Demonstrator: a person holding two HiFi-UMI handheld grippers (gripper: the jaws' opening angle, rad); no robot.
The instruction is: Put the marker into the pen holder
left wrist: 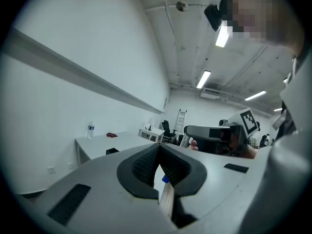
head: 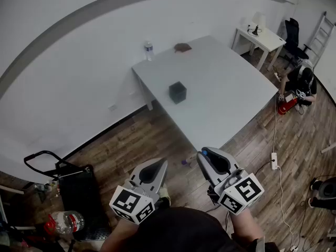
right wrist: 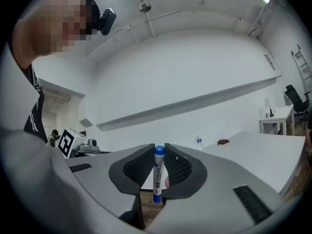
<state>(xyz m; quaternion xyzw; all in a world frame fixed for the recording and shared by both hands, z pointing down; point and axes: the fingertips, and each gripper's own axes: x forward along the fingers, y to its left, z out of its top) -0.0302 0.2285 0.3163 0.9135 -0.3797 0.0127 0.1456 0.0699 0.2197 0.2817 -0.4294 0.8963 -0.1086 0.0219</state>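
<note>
A wood floor (head: 126, 140) runs to the grey table (head: 231, 98) at twelve o'clock, where the black holder (head: 177, 92) stands, a bottle (head: 148, 50) at its eleven. Short of the table, the right gripper (head: 205, 154) pinches the blue-capped marker (right wrist: 157, 174); the left gripper (head: 160, 164), at its nine o'clock, is closed on nothing.

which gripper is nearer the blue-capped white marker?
Right. The right gripper clamps the blue-capped white marker between its jaws; the left gripper sits beside it, apart, jaws shut.
</note>
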